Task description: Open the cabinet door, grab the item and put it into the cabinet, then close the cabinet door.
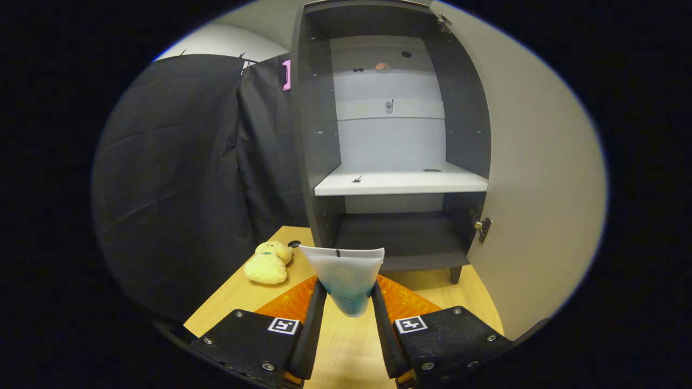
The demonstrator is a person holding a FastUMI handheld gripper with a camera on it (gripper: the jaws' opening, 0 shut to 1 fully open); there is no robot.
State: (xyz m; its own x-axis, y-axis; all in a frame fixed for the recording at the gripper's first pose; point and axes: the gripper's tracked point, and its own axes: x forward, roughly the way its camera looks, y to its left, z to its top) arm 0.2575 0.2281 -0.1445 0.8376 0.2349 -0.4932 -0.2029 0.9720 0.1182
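A translucent tube (347,278) with a blue lower part stands upright between my fingers, crimped flat end up. My gripper (348,296) is shut on it, both fingers pressing its sides. Beyond the tube stands the dark cabinet (311,135) on the wooden table (346,346). Its door (535,178) is swung wide open to the right. Inside, a white shelf (400,181) divides the cabinet, and the dark bottom compartment (400,235) lies just behind the tube.
A yellow plush toy (268,263) lies on the table, left of the fingers and near the cabinet's left foot. Black cloth hangs to the left. The door's hinge (483,227) juts out at the cabinet's lower right.
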